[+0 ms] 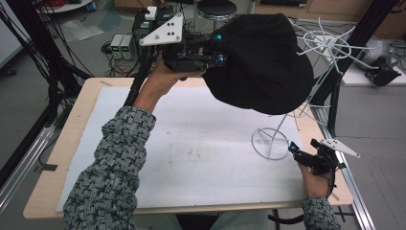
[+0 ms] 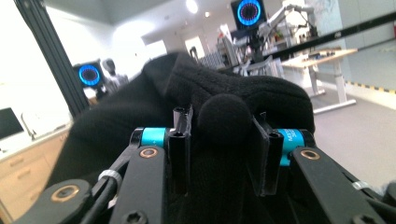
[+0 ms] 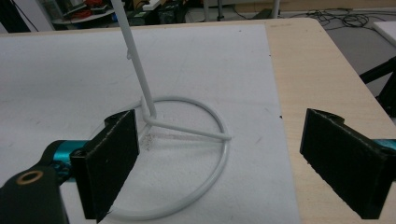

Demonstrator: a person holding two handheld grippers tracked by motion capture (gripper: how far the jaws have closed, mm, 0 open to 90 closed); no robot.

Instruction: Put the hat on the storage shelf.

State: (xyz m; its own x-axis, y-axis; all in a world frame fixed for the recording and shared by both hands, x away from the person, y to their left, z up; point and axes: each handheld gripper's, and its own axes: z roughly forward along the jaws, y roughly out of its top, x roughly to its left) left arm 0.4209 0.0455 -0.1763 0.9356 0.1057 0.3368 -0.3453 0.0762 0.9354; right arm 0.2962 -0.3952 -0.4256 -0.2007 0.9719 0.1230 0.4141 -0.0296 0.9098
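Left tool [image 2: 219, 154] pinching black hat [image 1: 261, 62], right tool [image 3: 233, 168] wide open

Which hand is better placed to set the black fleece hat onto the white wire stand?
Left: the left gripper holds the black fleece hat above the white wire stand; the right gripper waits open by its base.

Black hat [image 1: 261, 62] soft matt fleece-like cloth, fuzzy nap; stand [image 3: 187, 135] thin white coated wire, smooth, slight gloss; table [image 3: 317, 70] pale matt wood; mat [image 1: 201, 143] white, matt, faintly scuffed
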